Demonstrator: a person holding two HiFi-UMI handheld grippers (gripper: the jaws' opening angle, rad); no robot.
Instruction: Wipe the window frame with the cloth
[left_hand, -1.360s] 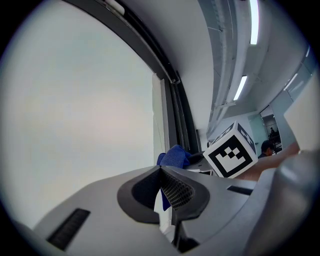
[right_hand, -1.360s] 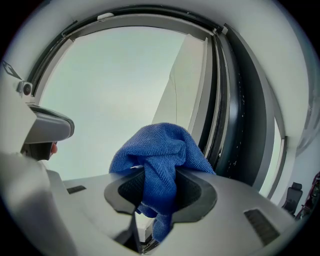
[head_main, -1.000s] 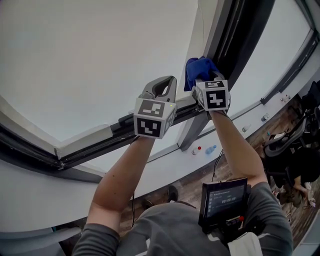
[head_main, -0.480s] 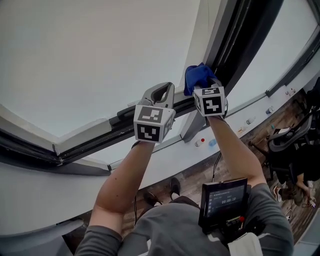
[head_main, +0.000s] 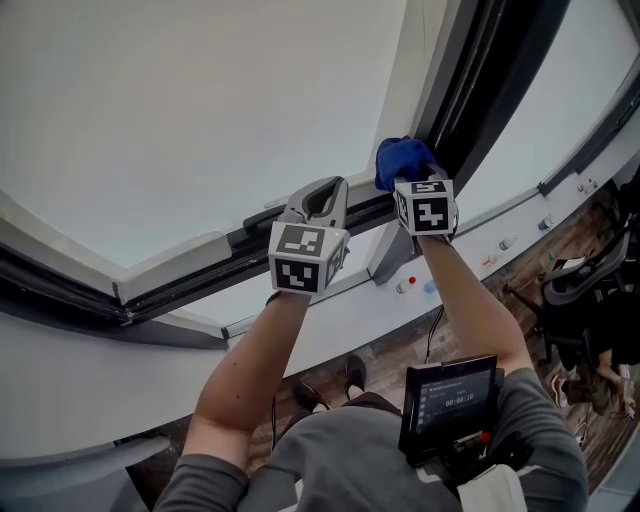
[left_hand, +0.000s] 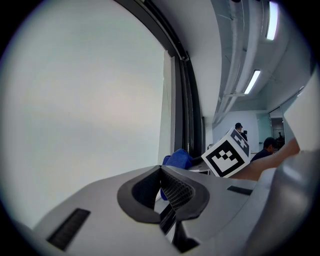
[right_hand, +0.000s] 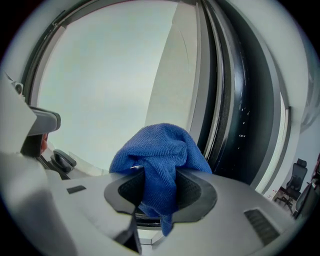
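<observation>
Both claws sat a little lower in the head view than one second before, and the cloth (head_main: 403, 160) had come down with them along the window frame (head_main: 468, 90).

The right claw (head_main: 415, 180) was closed on the blue cloth (right_hand: 155, 150). In the right gripper view its jaws pinched the middle of the cloth. A rounded bunch stood above the jaws at 12 o'clock, and a short tail hung below them at 6 o'clock. The bunch lay against the pale upright strip of the frame (right_hand: 197, 75), with the dark channel just beside it at 2 o'clock.

The left claw (head_main: 322, 190) was at 8 o'clock from the right claw, near it but not touching. Its tips were close to the dark lower rail (head_main: 200, 278) of the frame; I could not tell if they touched it. In the left gripper view its jaws stood together with nothing between them (left_hand: 164, 197). The cloth (left_hand: 177, 159) showed beyond them at 12 o'clock, apart from this claw.

The glass pane (head_main: 200, 120) filled the view at 10 o'clock.
</observation>
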